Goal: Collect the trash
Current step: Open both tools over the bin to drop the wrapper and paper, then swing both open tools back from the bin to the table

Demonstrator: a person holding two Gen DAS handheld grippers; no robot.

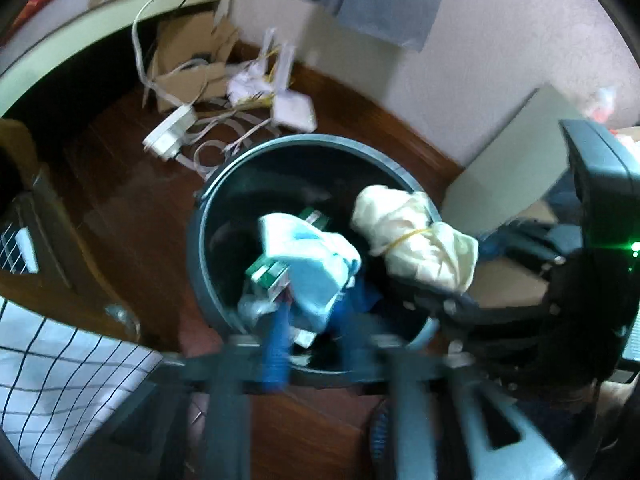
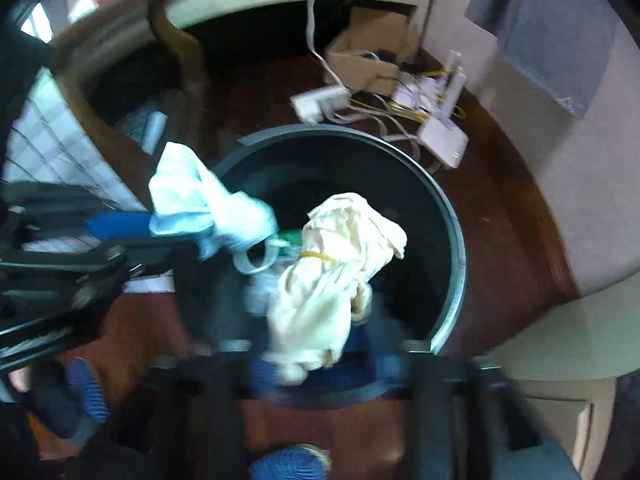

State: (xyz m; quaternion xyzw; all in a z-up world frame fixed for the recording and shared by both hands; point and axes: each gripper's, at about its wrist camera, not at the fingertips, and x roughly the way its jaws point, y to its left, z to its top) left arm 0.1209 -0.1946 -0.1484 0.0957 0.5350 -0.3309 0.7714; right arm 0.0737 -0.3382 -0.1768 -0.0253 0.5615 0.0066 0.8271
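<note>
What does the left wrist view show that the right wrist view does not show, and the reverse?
Only the left wrist view: green cartons inside the bin.
Only the right wrist view: blue shoes on the floor, and a white ring hanging under the pale blue trash.
Both: the dark bin, the cream bundle tied with a yellow band, the pale blue trash, the white router.

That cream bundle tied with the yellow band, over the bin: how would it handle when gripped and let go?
The cream bundle looks like crumpled thin sheet or cloth, so probably soft and floppy; its loose ends already sag below the yellow band. It seems light for its bulk. Released by the right gripper over the bin, it would likely drop in limply rather than roll.
</note>
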